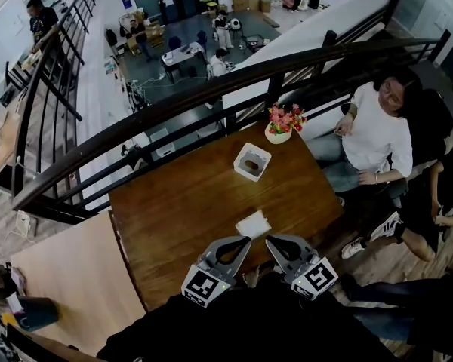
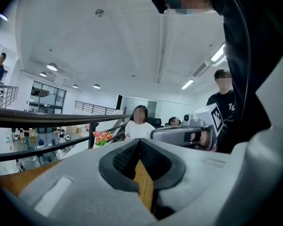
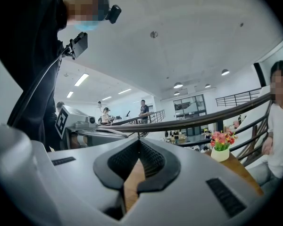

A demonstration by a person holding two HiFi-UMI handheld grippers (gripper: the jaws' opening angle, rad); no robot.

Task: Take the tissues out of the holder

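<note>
Both the left gripper (image 1: pixel 244 241) and the right gripper (image 1: pixel 272 240) hover at the near edge of the desk (image 1: pixel 174 202), fingers pressed together on nothing, probably parked clear of the work. Just beyond lies 1 soft, flat white tissue (image 1: pixel 253 223) on glossy brown wood. Farther off, the square, open-topped white holder (image 1: pixel 246 175) sits near a flower pot (image 1: pixel 278 133).

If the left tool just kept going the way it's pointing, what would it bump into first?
Probably the white tissue lying on the table just ahead of the left tool, if it travels low enough. Height is unclear; passing above, it would head toward the seated person in white.
</note>
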